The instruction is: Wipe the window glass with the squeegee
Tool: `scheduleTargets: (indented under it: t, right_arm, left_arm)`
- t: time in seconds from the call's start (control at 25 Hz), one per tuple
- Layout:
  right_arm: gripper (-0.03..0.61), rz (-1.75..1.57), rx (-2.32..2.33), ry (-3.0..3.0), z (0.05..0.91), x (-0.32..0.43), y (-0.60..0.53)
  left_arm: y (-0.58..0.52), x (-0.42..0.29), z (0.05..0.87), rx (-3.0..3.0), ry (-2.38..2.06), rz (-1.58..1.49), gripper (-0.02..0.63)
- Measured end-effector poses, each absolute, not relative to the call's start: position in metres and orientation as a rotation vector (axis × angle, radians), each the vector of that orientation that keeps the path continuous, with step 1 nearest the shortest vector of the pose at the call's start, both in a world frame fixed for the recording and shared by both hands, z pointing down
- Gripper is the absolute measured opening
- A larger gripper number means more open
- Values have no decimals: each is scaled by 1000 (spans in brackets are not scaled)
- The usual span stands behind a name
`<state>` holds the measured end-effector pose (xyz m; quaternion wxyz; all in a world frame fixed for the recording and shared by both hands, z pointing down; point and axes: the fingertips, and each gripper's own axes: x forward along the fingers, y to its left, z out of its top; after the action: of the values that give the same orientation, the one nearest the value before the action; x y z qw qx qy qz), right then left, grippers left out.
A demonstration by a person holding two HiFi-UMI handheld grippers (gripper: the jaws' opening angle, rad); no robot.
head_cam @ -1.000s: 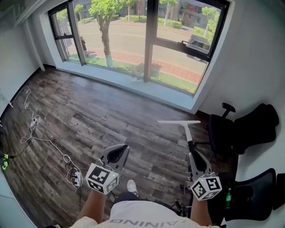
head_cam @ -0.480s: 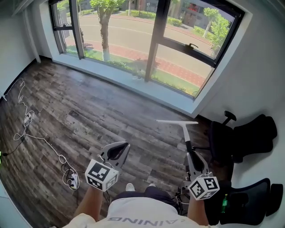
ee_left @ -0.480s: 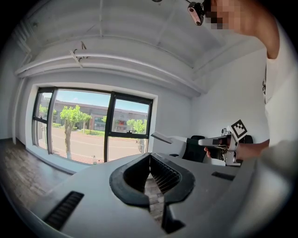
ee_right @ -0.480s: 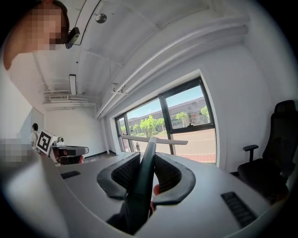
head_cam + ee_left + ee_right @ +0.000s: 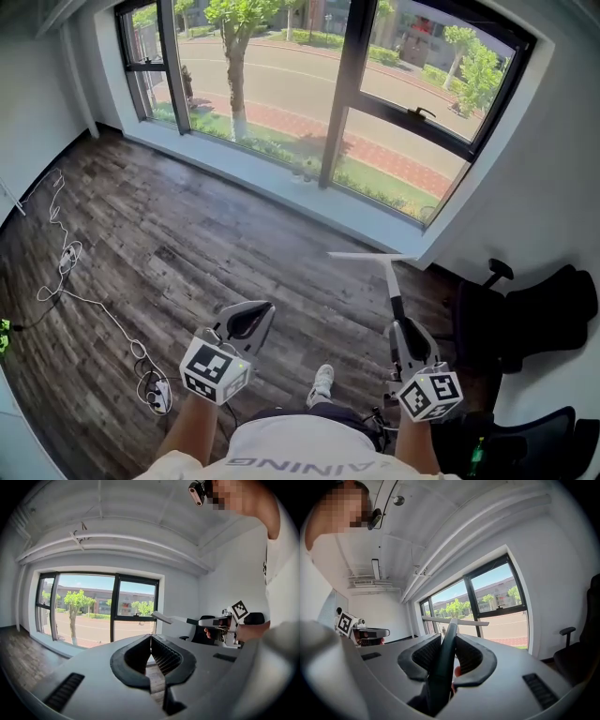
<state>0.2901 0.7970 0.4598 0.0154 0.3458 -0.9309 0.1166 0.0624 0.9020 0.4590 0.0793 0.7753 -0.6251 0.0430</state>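
Squeegee (image 5: 380, 262) clamped in the right gripper (image 5: 403, 330), left gripper (image 5: 251, 321) closed and empty, a person stands well short of the window glass (image 5: 272, 66), where the blade should land flat.

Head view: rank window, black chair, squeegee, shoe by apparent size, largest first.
1. window
2. black chair, partly cut off by the frame
3. squeegee, long but thin
4. shoe, smallest

Bright window (image 5: 375, 112) daylight, fisheye-warped edges
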Motion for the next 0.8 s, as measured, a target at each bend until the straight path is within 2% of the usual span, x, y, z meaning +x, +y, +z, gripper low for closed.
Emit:
scheduleTargets:
  t: [0.28,0.8]
  right_arm:
    - [100,391,1073,-2920,459,293,692]
    - [100,428,1133,-2922,458,343,518]
  left_arm:
    - [802,67,449,2325,-1888,151,17]
    - [625,111,442,2364,-1849,167,17]
